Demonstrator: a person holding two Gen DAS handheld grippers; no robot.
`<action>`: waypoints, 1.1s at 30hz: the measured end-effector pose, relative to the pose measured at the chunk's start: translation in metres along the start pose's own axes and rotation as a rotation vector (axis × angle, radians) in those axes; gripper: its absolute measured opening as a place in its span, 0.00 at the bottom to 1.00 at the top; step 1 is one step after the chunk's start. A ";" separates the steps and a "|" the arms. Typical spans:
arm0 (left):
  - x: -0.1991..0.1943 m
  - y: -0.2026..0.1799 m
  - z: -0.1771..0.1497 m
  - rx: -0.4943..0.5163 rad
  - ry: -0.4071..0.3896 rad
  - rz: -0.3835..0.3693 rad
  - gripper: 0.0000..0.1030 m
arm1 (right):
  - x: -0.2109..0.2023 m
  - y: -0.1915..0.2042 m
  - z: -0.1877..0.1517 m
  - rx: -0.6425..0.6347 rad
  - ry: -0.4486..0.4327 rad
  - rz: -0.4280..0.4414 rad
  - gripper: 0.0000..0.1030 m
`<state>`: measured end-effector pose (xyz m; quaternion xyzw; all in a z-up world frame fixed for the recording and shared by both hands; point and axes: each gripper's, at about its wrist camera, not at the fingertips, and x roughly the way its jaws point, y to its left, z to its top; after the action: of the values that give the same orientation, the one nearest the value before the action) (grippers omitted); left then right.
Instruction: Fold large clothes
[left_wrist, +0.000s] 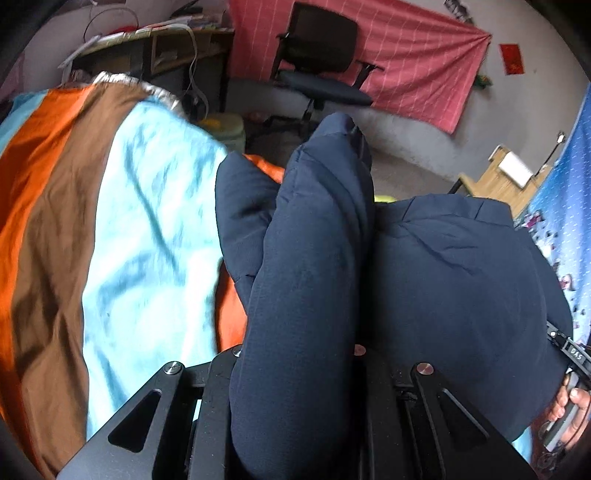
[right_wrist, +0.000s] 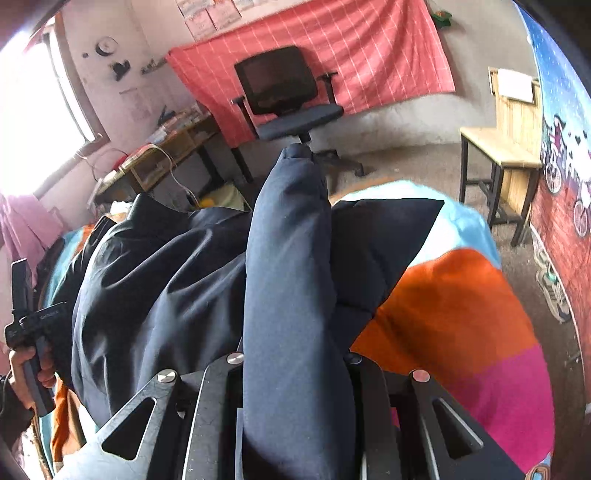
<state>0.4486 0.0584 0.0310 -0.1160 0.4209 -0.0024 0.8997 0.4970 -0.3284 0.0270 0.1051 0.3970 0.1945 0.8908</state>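
Grippers both pinch the dark blue coat (left_wrist: 443, 273): left gripper (left_wrist: 295, 369) and right gripper (right_wrist: 295, 369) nearly closed (over the striped blanket (left_wrist: 140, 221)).

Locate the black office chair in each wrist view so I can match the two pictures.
Left wrist: the office chair stands top centre, against the red cloth on the wall.
Right wrist: the office chair stands upper centre, just above the pinched tip of the navy jacket.
Shared landmark: the red cloth on the wall.
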 end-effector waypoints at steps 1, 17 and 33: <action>0.004 0.003 -0.003 -0.002 -0.002 0.001 0.15 | 0.007 -0.004 -0.005 0.012 0.012 -0.010 0.18; 0.005 0.033 -0.014 -0.111 0.040 0.067 0.56 | 0.027 -0.051 -0.029 0.189 0.075 -0.157 0.72; -0.086 -0.015 -0.045 -0.061 -0.203 0.140 0.93 | -0.056 0.005 -0.042 0.058 -0.147 -0.285 1.00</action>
<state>0.3605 0.0428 0.0712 -0.1134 0.3348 0.0850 0.9316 0.4299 -0.3469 0.0383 0.0871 0.3473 0.0462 0.9326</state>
